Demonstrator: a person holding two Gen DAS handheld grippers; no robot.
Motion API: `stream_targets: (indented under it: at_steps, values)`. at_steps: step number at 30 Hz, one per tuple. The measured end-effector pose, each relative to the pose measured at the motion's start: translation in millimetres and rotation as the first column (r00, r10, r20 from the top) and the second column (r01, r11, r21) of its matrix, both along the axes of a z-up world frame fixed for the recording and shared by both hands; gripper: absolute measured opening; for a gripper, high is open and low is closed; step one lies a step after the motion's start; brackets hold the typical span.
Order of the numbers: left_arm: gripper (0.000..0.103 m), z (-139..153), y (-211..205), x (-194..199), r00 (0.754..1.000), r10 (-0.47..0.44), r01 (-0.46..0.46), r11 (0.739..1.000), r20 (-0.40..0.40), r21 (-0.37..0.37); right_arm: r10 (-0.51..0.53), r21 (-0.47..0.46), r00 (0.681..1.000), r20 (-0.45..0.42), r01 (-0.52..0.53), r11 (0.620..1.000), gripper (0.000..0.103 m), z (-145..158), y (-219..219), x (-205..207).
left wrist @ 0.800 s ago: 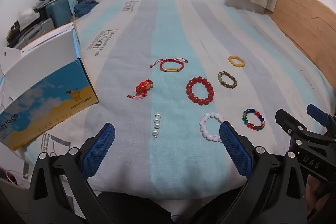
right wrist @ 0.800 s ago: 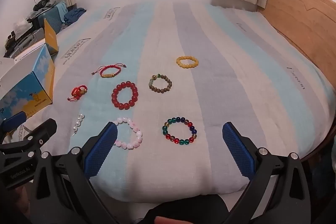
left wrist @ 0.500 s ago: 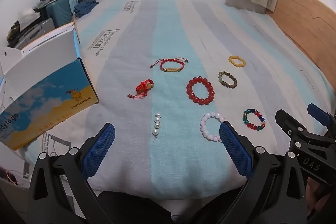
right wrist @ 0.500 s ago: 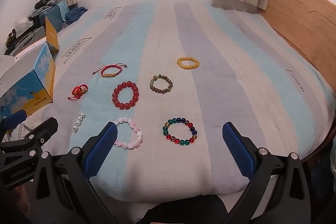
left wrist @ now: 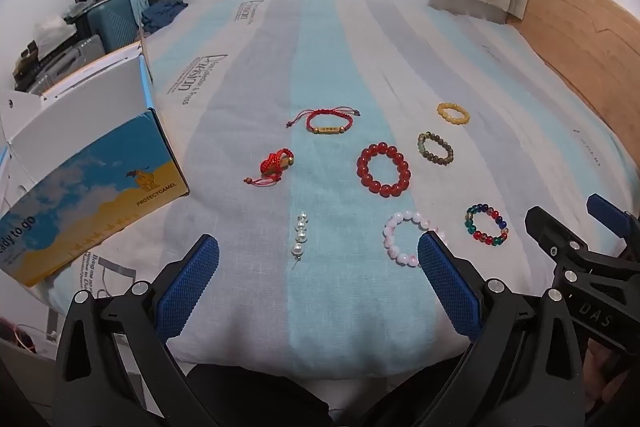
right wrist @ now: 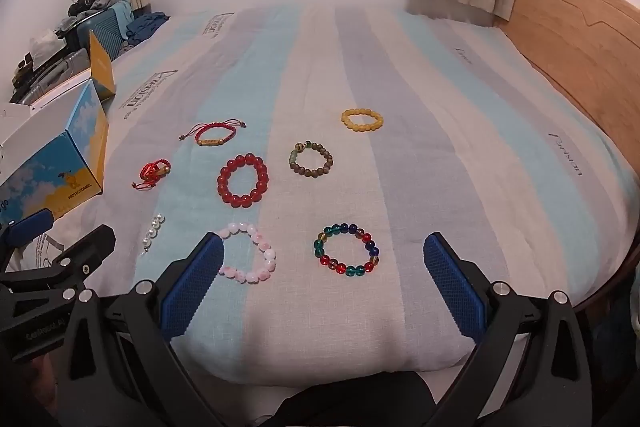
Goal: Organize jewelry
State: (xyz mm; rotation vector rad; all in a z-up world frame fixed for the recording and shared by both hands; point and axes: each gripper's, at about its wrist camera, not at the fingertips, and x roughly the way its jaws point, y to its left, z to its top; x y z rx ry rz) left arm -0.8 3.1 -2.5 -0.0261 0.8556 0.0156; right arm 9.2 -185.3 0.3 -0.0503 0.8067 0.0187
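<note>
Nothing has shifted in the last second: both the left tool [left wrist: 318, 261] and right tool [right wrist: 322, 265] hang released. All bracelets lie untouched on the bed [right wrist: 460, 155], right of the box [left wrist: 92, 187]; sorting hasn't started.

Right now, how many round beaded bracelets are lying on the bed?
5: pink and multicoloured nearest, big red mid-left, brown-green behind, yellow farthest. None appear hidden.
</note>
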Motion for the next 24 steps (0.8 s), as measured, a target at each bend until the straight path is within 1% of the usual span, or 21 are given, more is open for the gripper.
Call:
stream_targets:
  at_steps: [12,14,24]
  values:
    - [0.097,-0.3,3.4,-3.5,1.0,-0.004,0.004,1.0,0.009,0.001,0.009,0.003,1.0,-0.002,-0.009,1.0,0.096,0.6,-1.8,0.5]
    - [0.097,2.0,-3.4,0.1,1.0,-0.003,0.003,1.0,0.006,0.009,0.011,0.003,1.0,0.0,-0.011,1.0,0.096,0.3,-1.9,0.6]
    - [0.097,1.2,-7.0,0.0,1.0,0.0,0.0,1.0,0.0,0.009,0.016,-0.001,1.0,0.004,-0.016,1.0,0.096,-0.1,-1.2,-0.3]
